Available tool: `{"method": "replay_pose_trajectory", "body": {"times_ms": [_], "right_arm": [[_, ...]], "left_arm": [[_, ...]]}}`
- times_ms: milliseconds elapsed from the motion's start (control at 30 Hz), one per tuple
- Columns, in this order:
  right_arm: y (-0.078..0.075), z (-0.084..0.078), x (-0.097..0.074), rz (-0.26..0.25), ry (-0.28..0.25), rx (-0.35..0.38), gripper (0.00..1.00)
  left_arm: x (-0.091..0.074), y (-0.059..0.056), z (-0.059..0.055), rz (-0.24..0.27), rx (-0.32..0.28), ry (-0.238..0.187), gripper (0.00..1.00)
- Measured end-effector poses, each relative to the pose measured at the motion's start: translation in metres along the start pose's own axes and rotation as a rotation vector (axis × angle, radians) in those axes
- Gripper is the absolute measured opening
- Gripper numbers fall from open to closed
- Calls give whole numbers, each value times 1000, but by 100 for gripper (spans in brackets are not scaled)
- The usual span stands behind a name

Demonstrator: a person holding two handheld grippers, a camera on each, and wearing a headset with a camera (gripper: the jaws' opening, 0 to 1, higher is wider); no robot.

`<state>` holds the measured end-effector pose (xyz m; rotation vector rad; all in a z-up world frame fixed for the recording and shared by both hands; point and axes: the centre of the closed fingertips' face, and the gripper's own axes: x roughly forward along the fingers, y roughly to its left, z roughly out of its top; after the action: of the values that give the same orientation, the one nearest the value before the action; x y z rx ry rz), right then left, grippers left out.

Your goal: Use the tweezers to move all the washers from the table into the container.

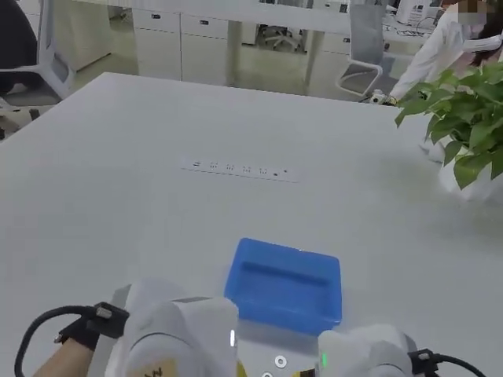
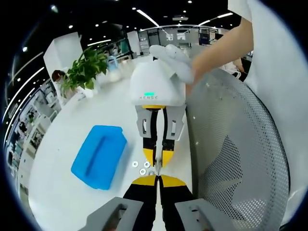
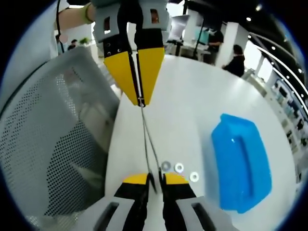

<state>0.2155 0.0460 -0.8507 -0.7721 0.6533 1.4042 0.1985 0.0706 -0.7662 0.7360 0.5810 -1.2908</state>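
Right gripper view | left hand-held gripper (image 3: 140, 100), right hand-held gripper (image 3: 155, 179) clamp tweezers (image 3: 148, 139) | washers (image 3: 179, 167)

White table (image 1: 157, 141); white cabinets (image 1: 181, 47) behind; grey chair (image 1: 365, 39); leafy plant (image 1: 464, 110) right; ceiling lights (image 2: 144, 14).

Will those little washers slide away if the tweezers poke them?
Probably: the washers look small, flat and shiny on the smooth table, so a nudge from the tweezers would likely skid them. Lying flat, they probably won't roll.
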Motion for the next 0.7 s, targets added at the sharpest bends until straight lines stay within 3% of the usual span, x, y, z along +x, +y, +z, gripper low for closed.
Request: {"method": "replay_pose_trajectory", "body": {"times_ms": [333, 700], "right_arm": [[-6, 20, 6, -31, -73, 12, 8], [-7, 22, 11, -17, -96, 41, 7]], "left_arm": [[-10, 1, 9, 3, 62, 27, 0], [-3, 10, 17, -29, 81, 49, 0]]}}
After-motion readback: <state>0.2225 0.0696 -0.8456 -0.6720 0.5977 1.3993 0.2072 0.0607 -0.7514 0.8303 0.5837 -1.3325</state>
